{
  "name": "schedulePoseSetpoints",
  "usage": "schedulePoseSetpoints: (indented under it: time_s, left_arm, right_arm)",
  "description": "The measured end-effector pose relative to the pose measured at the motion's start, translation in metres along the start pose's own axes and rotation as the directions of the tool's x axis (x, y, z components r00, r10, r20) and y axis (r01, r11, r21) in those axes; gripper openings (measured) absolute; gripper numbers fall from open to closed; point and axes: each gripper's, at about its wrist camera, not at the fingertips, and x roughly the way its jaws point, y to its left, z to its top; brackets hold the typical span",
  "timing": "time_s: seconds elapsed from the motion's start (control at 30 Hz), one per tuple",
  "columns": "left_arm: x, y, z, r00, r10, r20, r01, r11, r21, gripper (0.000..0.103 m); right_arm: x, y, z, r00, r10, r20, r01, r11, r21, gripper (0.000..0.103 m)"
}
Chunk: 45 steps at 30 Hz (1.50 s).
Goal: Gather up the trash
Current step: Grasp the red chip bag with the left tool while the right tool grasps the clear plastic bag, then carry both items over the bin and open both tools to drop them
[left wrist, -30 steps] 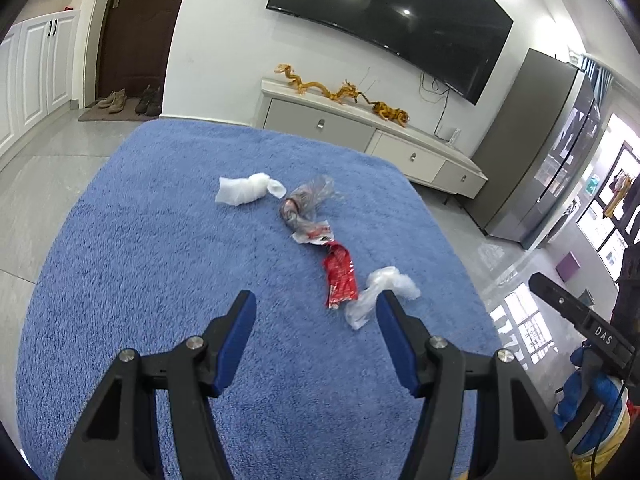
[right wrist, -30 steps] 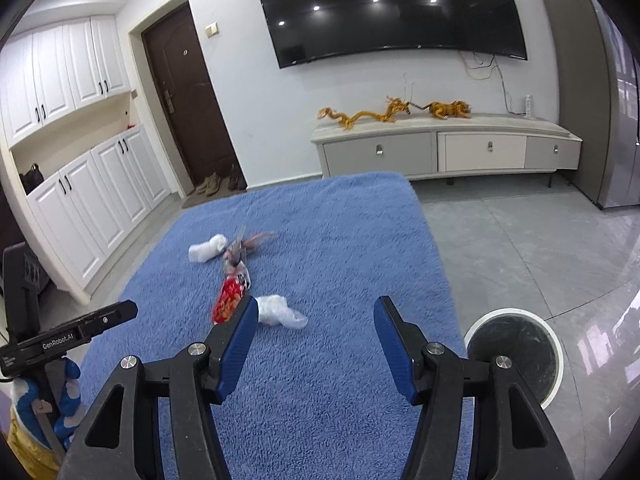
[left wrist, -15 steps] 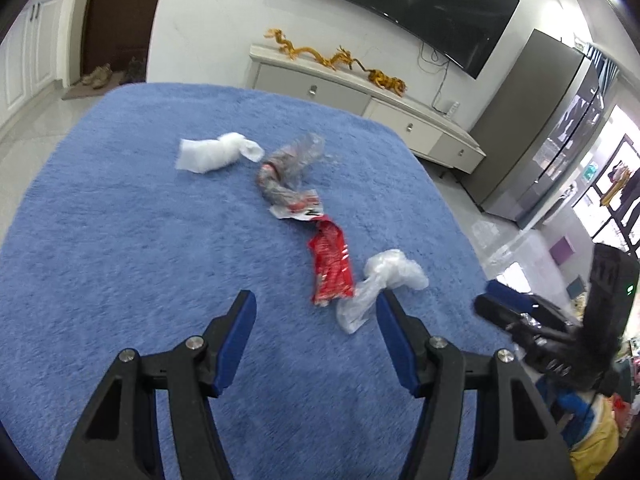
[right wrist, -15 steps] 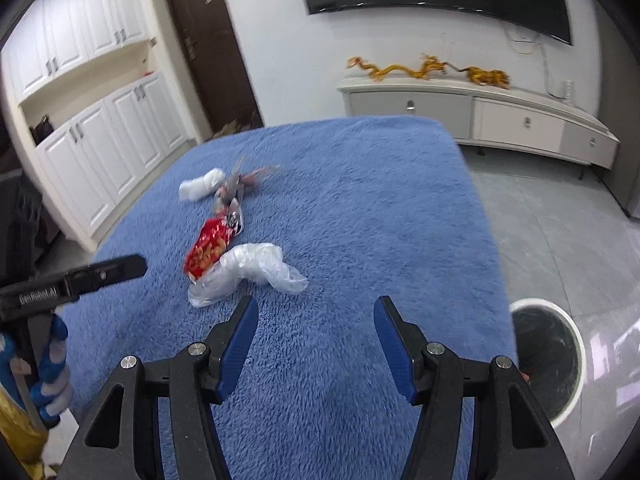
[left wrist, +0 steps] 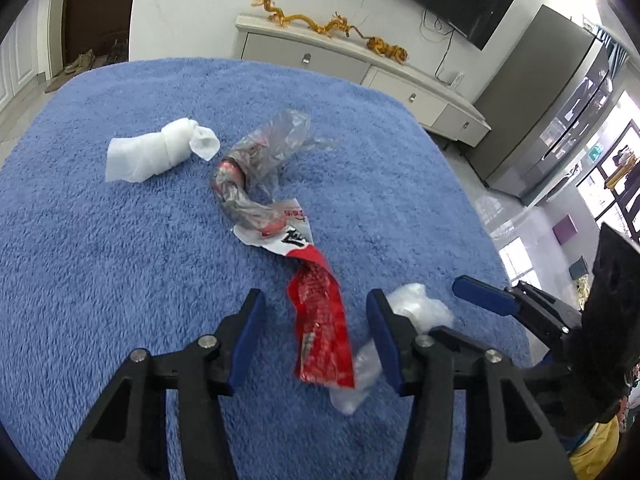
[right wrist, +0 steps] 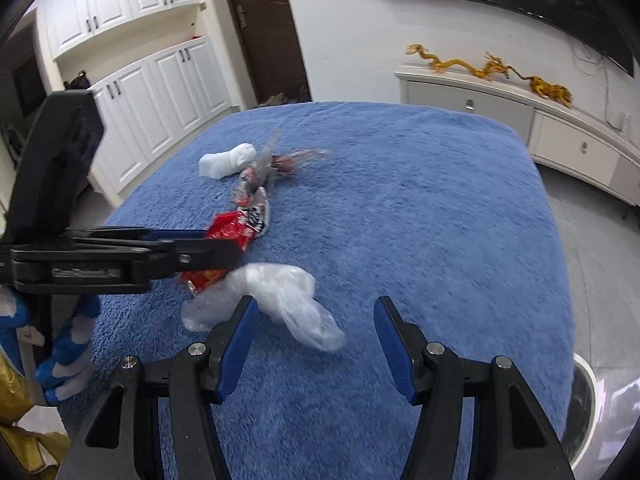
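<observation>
Left gripper [left wrist: 316, 330] closing around red wrapper [left wrist: 322, 332] on blue rug [left wrist: 120, 264], pads not touching yet, clear bag [left wrist: 416, 308] just beside.

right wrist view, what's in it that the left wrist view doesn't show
Only the right wrist view shows the round bin on the floor and the white cabinets. Only the left wrist view shows the grey fridge. Both share the blue rug, red wrapper, clear plastic bag, white tissue wad and dragon ornament.
</observation>
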Motion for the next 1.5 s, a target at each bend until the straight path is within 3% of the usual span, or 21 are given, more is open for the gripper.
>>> schedulePoseSetpoints:
  time_s: [0.1, 0.2, 0.23, 0.43, 0.87, 1.17, 1.37, 1.5]
  left_arm:
    - [0.006, 0.003, 0.002, 1.0, -0.008, -0.015, 0.008, 1.0, -0.008, 0.032]
    - [0.006, 0.003, 0.001, 1.0, -0.014, -0.019, 0.014, 1.0, 0.002, 0.025]
    - [0.005, 0.005, -0.001, 1.0, -0.015, -0.018, 0.015, 1.0, 0.008, 0.023]
    - [-0.013, 0.004, -0.009, 0.999, -0.033, 0.017, 0.033, 0.999, 0.028, 0.021]
    - [-0.076, -0.001, -0.035, 0.994, -0.023, 0.109, 0.017, 0.998, 0.055, 0.021]
    - [-0.128, -0.014, -0.044, 0.981, -0.028, 0.19, 0.011, 0.996, 0.088, 0.021]
    - [-0.151, -0.061, -0.037, 0.971, -0.079, 0.226, 0.037, 0.982, 0.184, 0.021]
    - [-0.146, -0.098, -0.026, 0.969, -0.107, 0.221, 0.053, 0.97, 0.239, 0.021]
  right_arm:
    - [0.008, 0.006, 0.003, 1.0, 0.014, -0.012, -0.014, 0.999, -0.036, 0.054]
    - [0.015, 0.015, 0.0, 1.0, 0.003, -0.031, -0.006, 0.997, -0.075, 0.04]
    - [0.016, 0.017, -0.002, 0.999, 0.005, -0.034, -0.008, 0.997, -0.078, 0.031]
    - [0.003, 0.021, -0.009, 1.0, -0.017, 0.01, 0.018, 0.998, -0.057, 0.024]
    - [-0.07, 0.025, -0.028, 0.989, -0.063, 0.131, 0.06, 0.998, 0.024, 0.023]
    - [-0.124, 0.027, -0.04, 0.966, -0.102, 0.237, 0.084, 0.993, 0.085, 0.023]
    - [-0.157, 0.015, -0.049, 0.943, -0.146, 0.301, 0.106, 0.984, 0.144, 0.023]
    - [-0.183, -0.01, -0.058, 0.921, -0.191, 0.34, 0.121, 0.969, 0.216, 0.023]
